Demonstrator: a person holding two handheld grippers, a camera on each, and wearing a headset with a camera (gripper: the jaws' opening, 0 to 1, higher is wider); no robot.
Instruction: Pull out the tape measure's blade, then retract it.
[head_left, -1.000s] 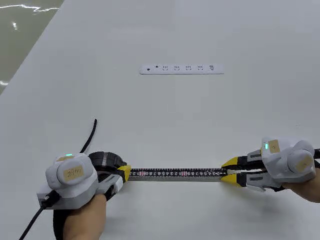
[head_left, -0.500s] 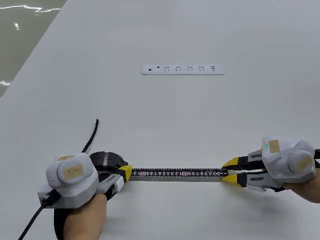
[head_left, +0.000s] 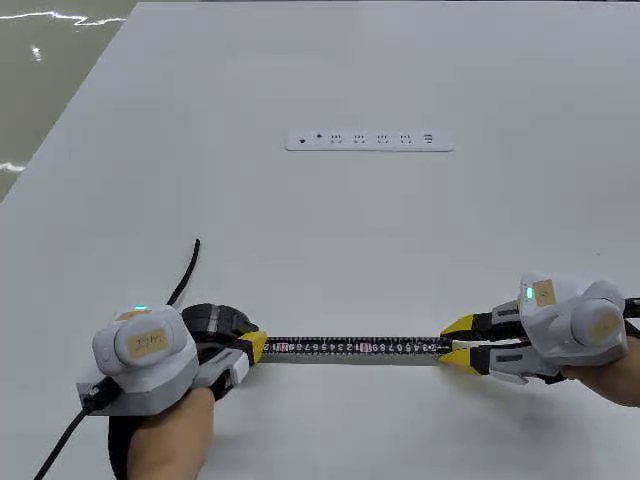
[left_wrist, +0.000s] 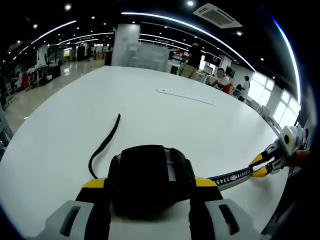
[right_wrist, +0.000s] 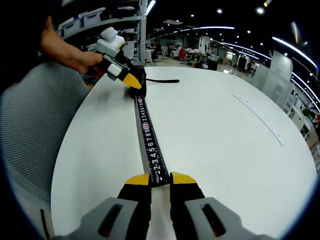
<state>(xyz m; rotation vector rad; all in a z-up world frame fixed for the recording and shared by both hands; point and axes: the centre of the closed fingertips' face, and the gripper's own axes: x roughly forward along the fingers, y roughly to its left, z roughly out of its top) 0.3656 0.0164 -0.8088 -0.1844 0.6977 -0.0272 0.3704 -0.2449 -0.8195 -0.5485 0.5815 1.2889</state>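
Observation:
The black tape measure case (head_left: 212, 322) (left_wrist: 146, 175) lies on the white table (head_left: 330, 230), and my left gripper (head_left: 250, 346) (left_wrist: 149, 183) is shut on it. Its dark blade (head_left: 355, 348) (right_wrist: 149, 142) with white numbers stretches flat to the right. My right gripper (head_left: 458, 341) (right_wrist: 160, 179) is shut on the blade's end, yellow tips pinching it. The left gripper (right_wrist: 129, 79) with the case shows far up in the right gripper view; the right gripper (left_wrist: 261, 166) shows at the right edge of the left gripper view.
A white power strip (head_left: 369, 141) (left_wrist: 184, 96) (right_wrist: 257, 117) lies across the far middle of the table. A black strap (head_left: 183, 275) (left_wrist: 104, 142) trails from the case toward the back left. The table's left edge (head_left: 60, 110) drops to a glossy floor. People stand far behind the table.
The blade's length and both grippers look much the same; the whole picture has shifted slightly as the head camera moved.

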